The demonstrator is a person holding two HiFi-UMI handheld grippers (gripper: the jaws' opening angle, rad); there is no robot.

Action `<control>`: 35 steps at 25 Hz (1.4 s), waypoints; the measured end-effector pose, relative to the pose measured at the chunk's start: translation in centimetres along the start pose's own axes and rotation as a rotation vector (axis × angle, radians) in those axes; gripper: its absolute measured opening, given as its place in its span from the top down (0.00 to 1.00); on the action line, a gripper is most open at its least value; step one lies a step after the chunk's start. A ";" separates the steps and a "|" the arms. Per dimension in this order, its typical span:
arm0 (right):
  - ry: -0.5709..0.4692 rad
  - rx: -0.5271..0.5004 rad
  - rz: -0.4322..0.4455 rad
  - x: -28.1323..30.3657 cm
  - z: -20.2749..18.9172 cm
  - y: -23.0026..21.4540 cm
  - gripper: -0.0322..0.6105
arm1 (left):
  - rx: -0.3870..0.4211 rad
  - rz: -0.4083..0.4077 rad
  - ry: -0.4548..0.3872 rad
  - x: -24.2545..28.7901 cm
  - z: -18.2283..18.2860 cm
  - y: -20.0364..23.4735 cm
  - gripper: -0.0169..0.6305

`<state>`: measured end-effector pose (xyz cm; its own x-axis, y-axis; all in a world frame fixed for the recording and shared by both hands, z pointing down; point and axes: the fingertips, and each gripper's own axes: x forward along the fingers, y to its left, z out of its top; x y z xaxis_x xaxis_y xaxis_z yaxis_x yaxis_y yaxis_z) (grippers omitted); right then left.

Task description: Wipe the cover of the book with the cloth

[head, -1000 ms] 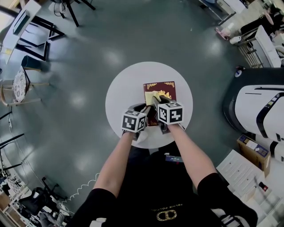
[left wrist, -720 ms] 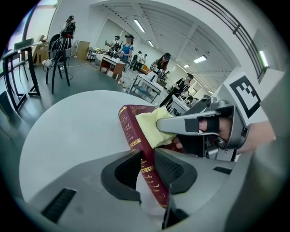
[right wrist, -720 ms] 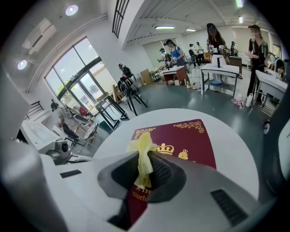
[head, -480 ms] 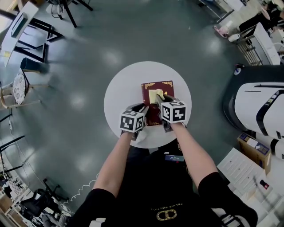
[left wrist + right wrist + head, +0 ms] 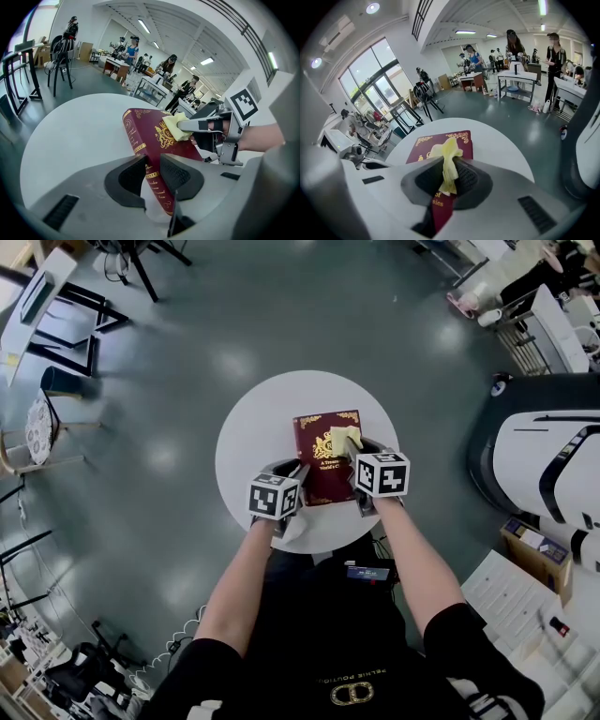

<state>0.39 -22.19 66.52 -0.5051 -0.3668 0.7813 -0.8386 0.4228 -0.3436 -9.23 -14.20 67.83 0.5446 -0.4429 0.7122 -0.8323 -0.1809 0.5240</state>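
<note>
A dark red book [image 5: 321, 470] with gold print lies on the round white table [image 5: 253, 427]. My left gripper [image 5: 298, 476] is at the book's near left corner. In the left gripper view the book [image 5: 140, 133] has its spine edge between the jaws of the left gripper [image 5: 153, 165], which are closed on it. My right gripper [image 5: 354, 452] is shut on a yellow cloth [image 5: 343, 441] that rests on the right part of the cover. In the right gripper view the cloth [image 5: 449, 157] hangs from the right gripper [image 5: 450, 172], above the book [image 5: 425, 149].
The table is small, with grey floor all round it. A large white machine [image 5: 548, 465] stands to the right, a cardboard box [image 5: 536, 563] in front of it. Chairs and dark frames [image 5: 56, 324] are at the far left. People stand at benches [image 5: 520, 77] in the background.
My right gripper has slid to the right across the cover with the cloth, from near the middle to the right side. The left gripper has kept its place at the book's corner.
</note>
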 end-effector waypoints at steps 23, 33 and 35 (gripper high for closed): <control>-0.010 0.007 -0.073 -2.8 -0.5 -4.9 0.81 | -0.006 0.023 0.005 0.1 -0.1 0.1 0.83; -0.074 0.009 0.059 -3.6 0.5 -1.0 0.81 | -0.035 0.013 0.025 0.1 -0.3 0.2 0.83; -0.075 0.001 0.092 -3.4 0.4 0.2 0.81 | -0.038 0.012 0.030 0.1 -0.2 0.1 0.83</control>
<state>1.85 -21.20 63.57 -0.5941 -0.3874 0.7050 -0.7879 0.4569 -0.4129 -9.25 -14.09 68.07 0.5376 -0.4180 0.7323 -0.8348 -0.1416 0.5320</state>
